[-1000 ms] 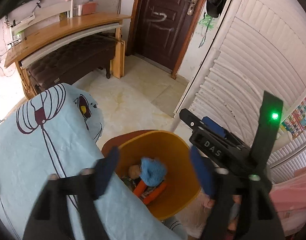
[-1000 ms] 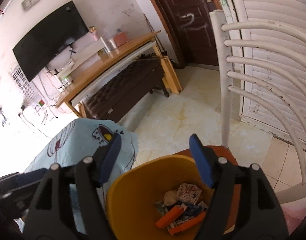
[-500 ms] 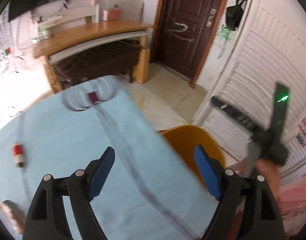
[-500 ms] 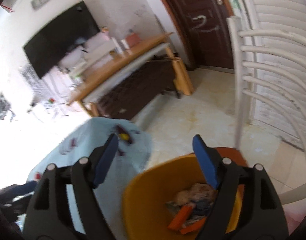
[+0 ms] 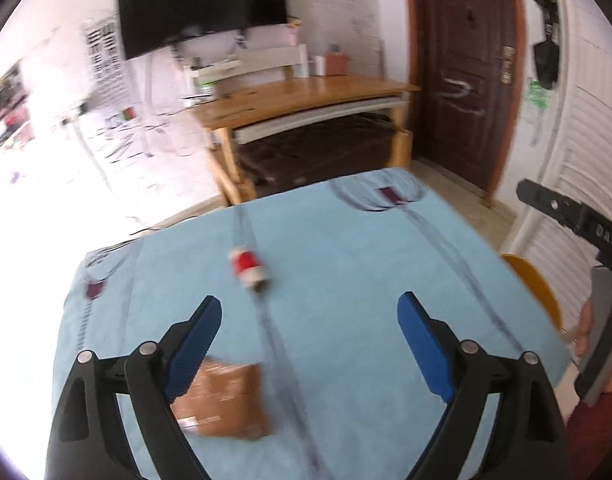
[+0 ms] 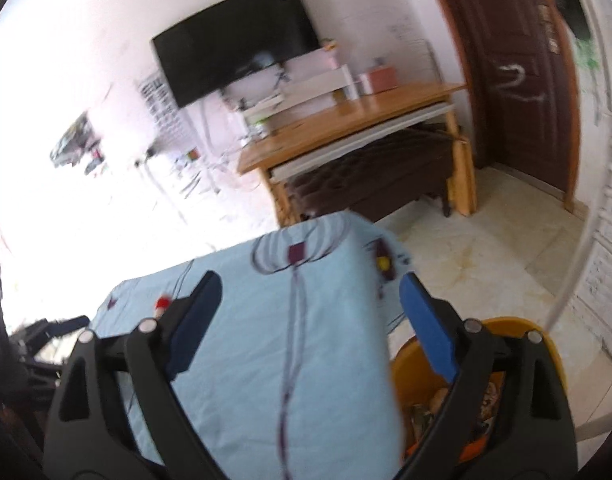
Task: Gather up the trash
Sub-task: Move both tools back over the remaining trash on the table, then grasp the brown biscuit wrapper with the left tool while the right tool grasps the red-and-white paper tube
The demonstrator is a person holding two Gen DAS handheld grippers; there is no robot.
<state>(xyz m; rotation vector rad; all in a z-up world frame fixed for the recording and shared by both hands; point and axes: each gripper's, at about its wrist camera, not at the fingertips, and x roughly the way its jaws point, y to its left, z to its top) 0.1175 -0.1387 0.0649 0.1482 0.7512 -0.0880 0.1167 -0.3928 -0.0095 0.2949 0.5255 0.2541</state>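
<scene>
My left gripper (image 5: 310, 344) is open and empty above the table with the light blue cloth (image 5: 346, 248). A brown packet (image 5: 226, 400) lies on the cloth just below the left finger. A small red and white container (image 5: 248, 266) lies further out on the cloth; it also shows in the right wrist view (image 6: 162, 304). My right gripper (image 6: 306, 328) is open and empty over the table's right edge. The yellow bin (image 6: 410, 372) with trash inside stands below the right finger; its rim shows in the left wrist view (image 5: 534, 284).
A wooden desk (image 5: 302, 100) with a dark bench (image 5: 318, 152) under it stands beyond the table. A dark door (image 5: 462, 72) and white slatted panels (image 5: 586, 120) are at the right. A TV (image 6: 238, 56) hangs on the wall. The tiled floor (image 6: 474, 252) lies between table and door.
Both grippers have swung left, away from the bin and over the table. The brown packet and the red and white container have come into the left view. Both stay open.
</scene>
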